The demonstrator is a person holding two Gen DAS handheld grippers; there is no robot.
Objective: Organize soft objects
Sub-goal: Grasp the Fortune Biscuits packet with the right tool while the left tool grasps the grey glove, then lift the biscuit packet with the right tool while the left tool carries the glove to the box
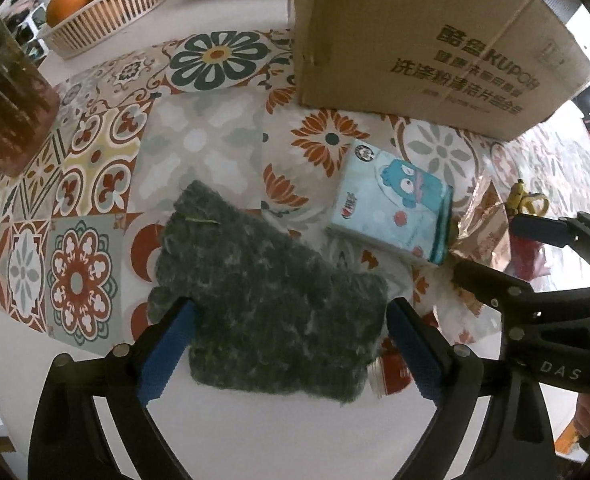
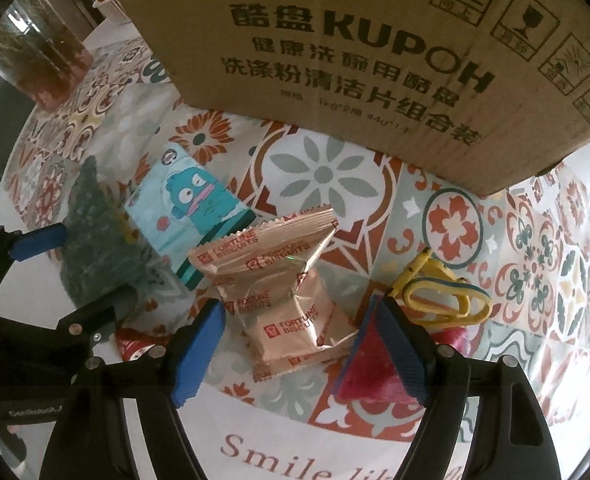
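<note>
A dark green scouring pad [image 1: 271,300] lies flat on the patterned mat. My left gripper [image 1: 291,344] points down over it, open, with one blue finger at each side of the pad's near end. In the right wrist view several tan Fortune Biscuits packets [image 2: 279,280] lie in a loose pile. My right gripper [image 2: 299,348] is open around the pile's near part, with a gap showing at its left finger. A red translucent piece [image 2: 371,364] lies against the inside of its right finger. A light blue tissue pack [image 1: 395,208] with a cartoon lies between the pad and the packets.
A large cardboard box [image 2: 375,60] stands just behind the items. Yellow rubber bands [image 2: 443,296] lie right of the packets. A white basket [image 1: 107,20] of oranges and a brown glass container [image 1: 7,108] stand at the far left. The patterned mat [image 1: 199,140] covers the table.
</note>
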